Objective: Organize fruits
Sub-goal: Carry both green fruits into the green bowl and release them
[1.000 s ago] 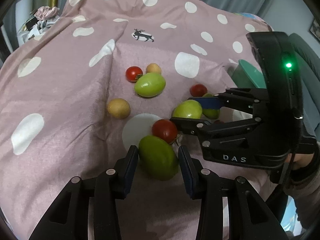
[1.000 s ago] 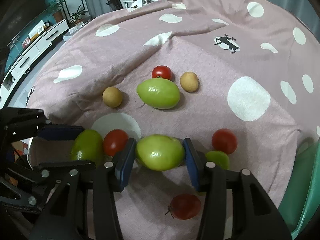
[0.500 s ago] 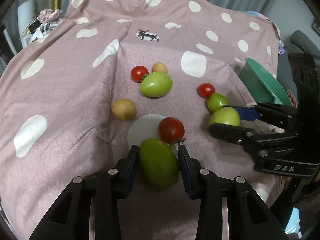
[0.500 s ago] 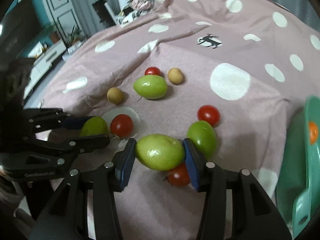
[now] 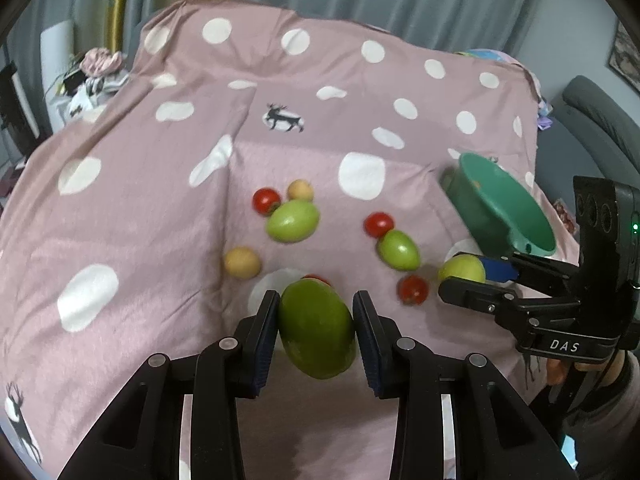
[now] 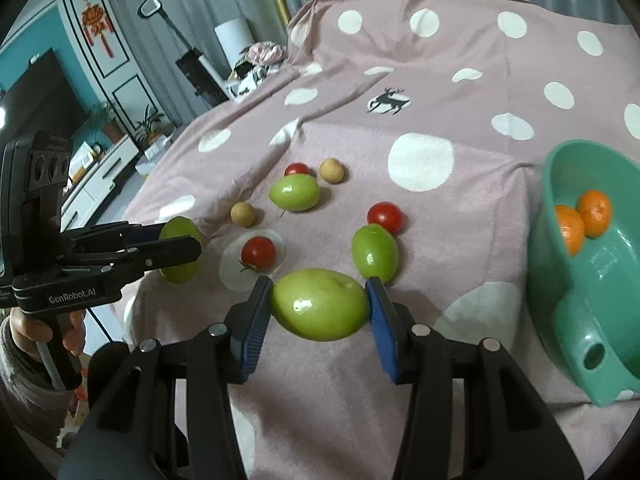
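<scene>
Pink polka-dot cloth [image 5: 168, 216] covers the surface; grey curtains [image 5: 400, 0] behind; left gripper [image 5: 316, 320] and right gripper [image 6: 318, 304] each clamp a green fruit [image 5: 316, 328]; teal bowl [image 6: 608, 320] alongside.

left tool [image 5: 315, 330] lifted its dark green fruit [image 5: 317, 328] off the cloth, right tool [image 6: 319, 310] carried pale green fruit [image 6: 319, 305] toward the bowl [image 6: 600, 292]

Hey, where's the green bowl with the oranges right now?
In the right wrist view the green bowl sits at the far right edge of the pink spotted cloth, two oranges inside, right of the scattered tomatoes.
</scene>
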`<state>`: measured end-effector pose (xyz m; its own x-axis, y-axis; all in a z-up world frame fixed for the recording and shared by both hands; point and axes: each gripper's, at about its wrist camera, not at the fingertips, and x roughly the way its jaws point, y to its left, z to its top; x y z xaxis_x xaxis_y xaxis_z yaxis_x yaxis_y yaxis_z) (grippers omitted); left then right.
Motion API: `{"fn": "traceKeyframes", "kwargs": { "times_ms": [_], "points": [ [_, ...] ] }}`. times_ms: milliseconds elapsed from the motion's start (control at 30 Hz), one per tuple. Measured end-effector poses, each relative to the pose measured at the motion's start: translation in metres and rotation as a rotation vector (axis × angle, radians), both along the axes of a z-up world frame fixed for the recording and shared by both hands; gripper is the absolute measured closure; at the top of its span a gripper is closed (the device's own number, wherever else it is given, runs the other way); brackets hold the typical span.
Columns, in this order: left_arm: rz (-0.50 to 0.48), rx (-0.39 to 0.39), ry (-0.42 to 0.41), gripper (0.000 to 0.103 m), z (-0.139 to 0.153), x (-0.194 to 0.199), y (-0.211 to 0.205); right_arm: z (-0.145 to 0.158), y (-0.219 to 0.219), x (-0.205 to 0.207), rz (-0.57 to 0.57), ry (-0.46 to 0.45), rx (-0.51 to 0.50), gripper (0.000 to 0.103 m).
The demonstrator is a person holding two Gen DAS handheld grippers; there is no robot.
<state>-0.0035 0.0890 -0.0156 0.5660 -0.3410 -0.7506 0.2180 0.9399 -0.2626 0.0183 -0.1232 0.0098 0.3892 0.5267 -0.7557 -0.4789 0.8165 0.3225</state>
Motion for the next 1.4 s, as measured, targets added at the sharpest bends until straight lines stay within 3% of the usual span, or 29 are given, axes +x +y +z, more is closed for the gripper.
{"fn": "traceKeyframes", "kwargs": {
  "times_ms": [800,1400],
  "points": [
    [-0.214,0.019,-0.123,0.065,0.052,0.037,-0.106,0.048,-0.095,-0.002,-0.218,-0.153,0.073,0.055],
    [-0.374,0.026,-0.129,0.065,0.049,0.079,-0.202,0.030,-0.161,0.007,-0.392,-0.147,0.051,0.055]
  ]
}}
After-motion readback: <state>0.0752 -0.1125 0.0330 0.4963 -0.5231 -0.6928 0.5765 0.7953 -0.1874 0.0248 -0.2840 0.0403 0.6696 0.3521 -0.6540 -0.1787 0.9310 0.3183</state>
